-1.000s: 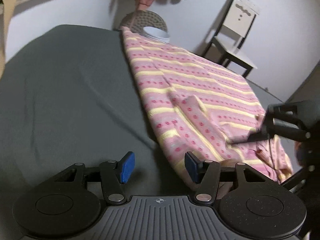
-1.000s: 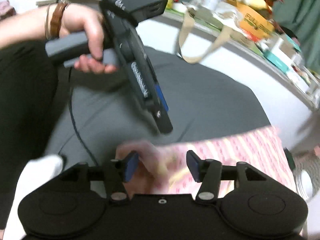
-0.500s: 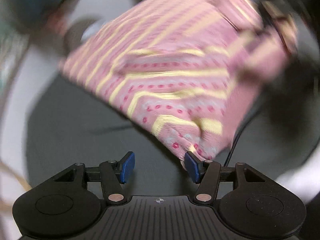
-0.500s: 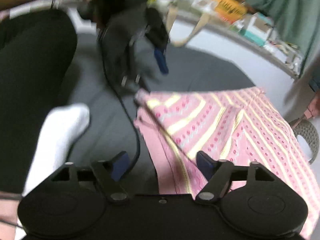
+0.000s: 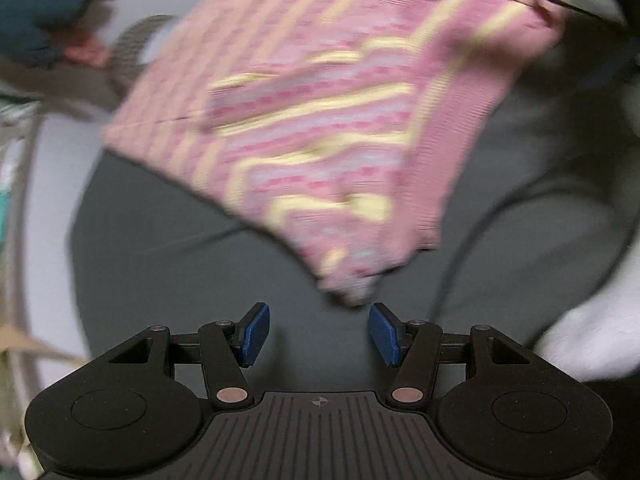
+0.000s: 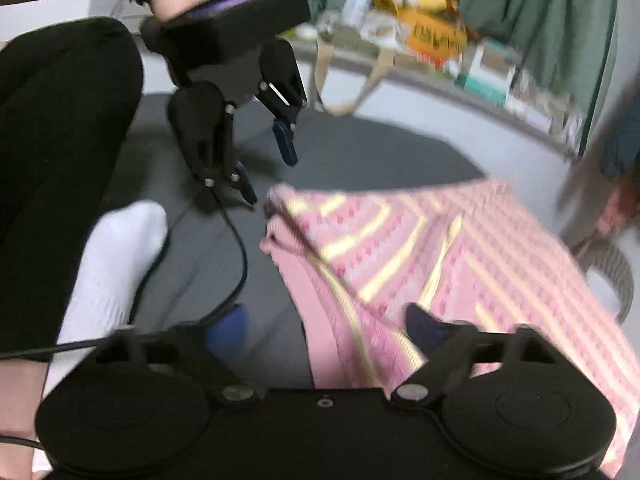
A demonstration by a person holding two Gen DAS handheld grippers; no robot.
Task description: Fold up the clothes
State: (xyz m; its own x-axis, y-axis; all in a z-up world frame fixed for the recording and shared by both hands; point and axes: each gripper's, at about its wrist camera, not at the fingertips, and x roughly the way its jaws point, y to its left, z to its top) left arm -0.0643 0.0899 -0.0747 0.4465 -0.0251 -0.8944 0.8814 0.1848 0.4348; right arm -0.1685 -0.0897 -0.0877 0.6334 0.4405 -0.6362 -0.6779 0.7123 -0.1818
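Pink striped garment (image 5: 320,128) now lies mid-frame on the grey bed (image 5: 168,264), freed; my left gripper (image 5: 316,334) and right gripper (image 6: 332,328) fingers both released. Next corner grab awaits.

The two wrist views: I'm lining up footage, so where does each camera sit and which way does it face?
Left wrist: sits behind the open left gripper, looks down at the pink striped garment on the grey mattress; a white sock shows.
Right wrist: sits behind the open right gripper, looks across the garment toward a cluttered shelf; forearm and sock show.
Shared: garment, mattress, sock.
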